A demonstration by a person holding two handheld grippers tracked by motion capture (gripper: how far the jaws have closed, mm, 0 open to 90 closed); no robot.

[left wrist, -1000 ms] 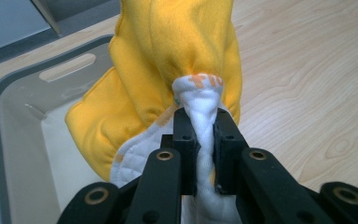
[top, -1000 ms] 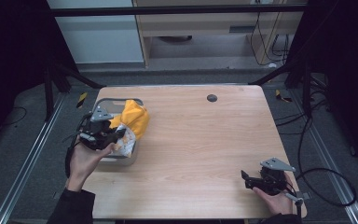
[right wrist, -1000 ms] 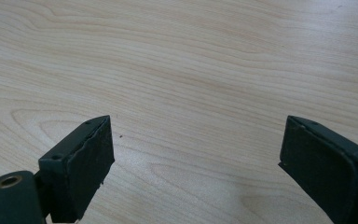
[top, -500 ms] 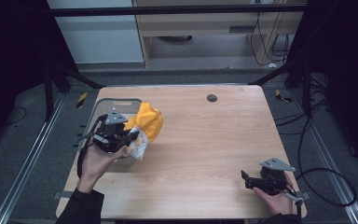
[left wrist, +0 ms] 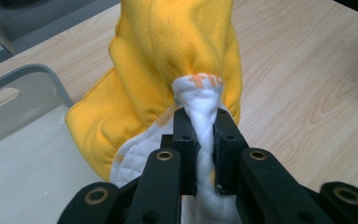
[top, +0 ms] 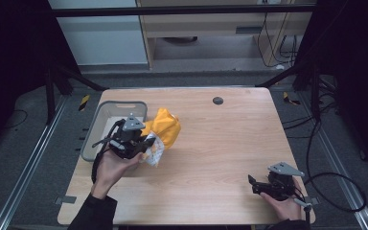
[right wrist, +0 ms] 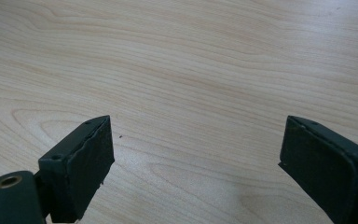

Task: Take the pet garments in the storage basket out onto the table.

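Your left gripper [top: 146,145], clamped on the yellow-and-white quilted cloth [top: 164,128], has carried it out of the grey plastic basket [top: 106,119] onto the table beside it, while your right gripper [top: 256,184] rests open, well away.

- The yellow cloth [left wrist: 168,56] looks soft and fuzzy, like fleece.
- Its white inside [left wrist: 200,116] is quilted cloth with small orange marks.
- The table [top: 230,143] is pale wood, smooth and a bit shiny, with wavy grain lines.
- The grey bin [top: 96,129] looks like smooth, matt plastic.
- The left gripper [left wrist: 200,154] is black and matt, with small metal rings.
- The right gripper [right wrist: 196,172] has 2 dull black pads with rough edges.
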